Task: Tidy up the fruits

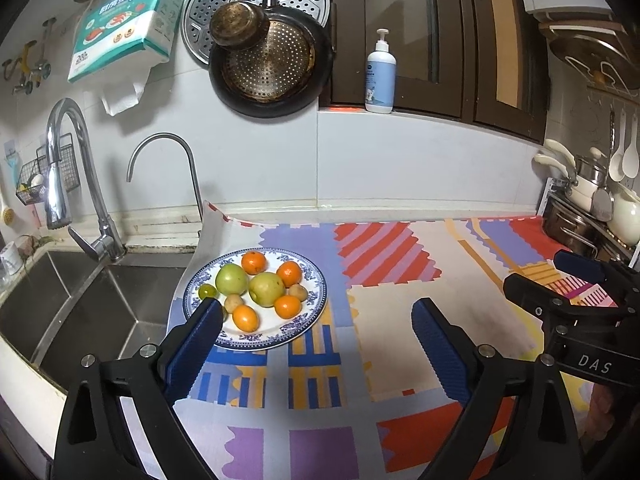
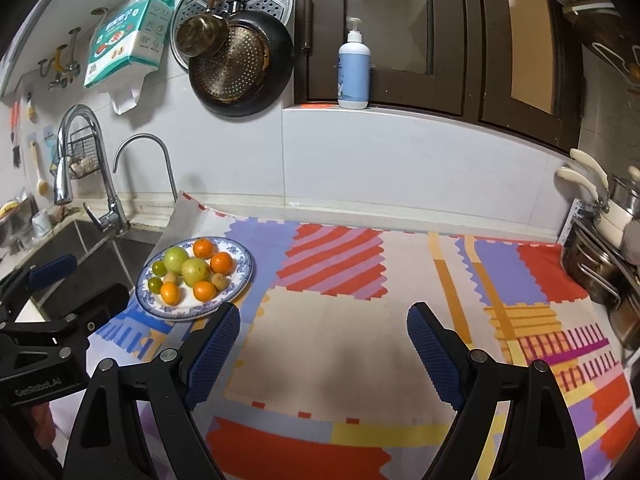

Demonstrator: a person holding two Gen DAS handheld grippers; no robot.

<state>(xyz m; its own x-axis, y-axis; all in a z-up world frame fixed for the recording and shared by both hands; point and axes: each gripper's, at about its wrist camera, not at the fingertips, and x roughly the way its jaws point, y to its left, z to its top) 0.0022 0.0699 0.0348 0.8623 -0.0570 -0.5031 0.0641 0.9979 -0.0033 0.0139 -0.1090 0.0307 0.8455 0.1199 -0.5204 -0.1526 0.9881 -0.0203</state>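
Observation:
A blue-and-white patterned plate (image 1: 308, 320) sits on the colourful mat next to the sink and also shows in the right wrist view (image 2: 240, 280). It holds several oranges (image 1: 289, 273), two large green fruits (image 1: 267, 289), small green ones (image 1: 207, 291) and small brown ones (image 1: 298, 291). My left gripper (image 1: 318, 312) is open and empty, its left finger over the plate's near-left rim. My right gripper (image 2: 322, 318) is open and empty above the beige patch of the mat, to the right of the plate.
A steel sink (image 1: 80, 308) with two faucets (image 1: 72, 184) lies left of the plate. Pans (image 1: 272, 68) hang on the wall. A soap bottle (image 1: 380, 76) stands on the window ledge. Pots and ladles (image 1: 592, 208) crowd the right edge. The patterned mat (image 1: 400, 260) covers the counter.

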